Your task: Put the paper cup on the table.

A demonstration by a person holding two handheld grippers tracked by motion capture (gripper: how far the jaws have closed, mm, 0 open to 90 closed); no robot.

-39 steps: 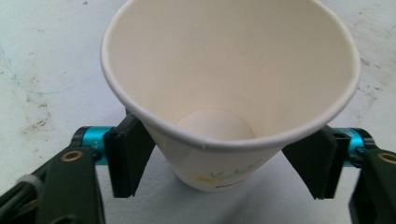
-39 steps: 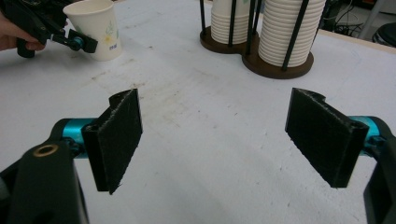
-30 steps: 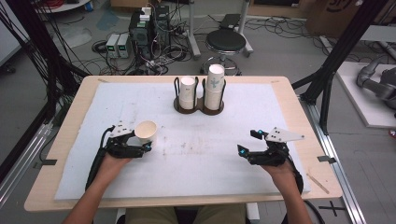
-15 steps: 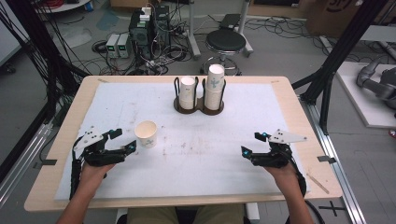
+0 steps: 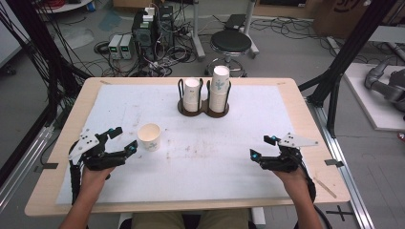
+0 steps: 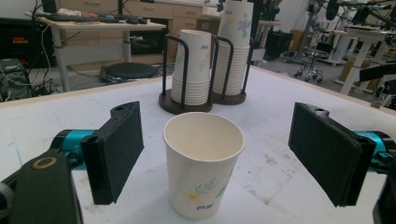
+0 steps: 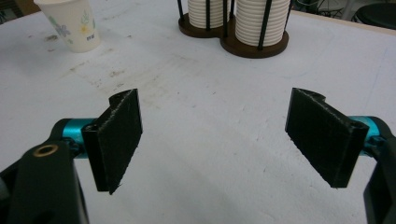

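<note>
High view: a single paper cup [image 5: 149,137] stands upright on the white mat [image 5: 210,176], left of centre and nearer the table's [image 5: 296,98] near edge than the far one. The left gripper [image 5: 120,141] sits just beside the cup on its left, jaws spread, not touching it. The right gripper [image 5: 261,147] rests near the right near corner, well apart from the cup, jaws also spread with nothing between them. At the far edge, mid-table, a dark two-well cup holder [image 5: 204,108] carries two stacks of cups [image 5: 219,89], the right stack taller.

Left gripper view: what the high view leaves unclear is plain here. The cup stands between the two black pads [image 6: 119,147] with a gap on each side, so it is released, not gripped. The cup is empty, with a flower print low on its wall. Holder and stacks stand behind it.

Right gripper view: jaws wide, bare stained mat between them. The cup shows at the top left corner, the holder's base and stack bottoms at the top.
</note>
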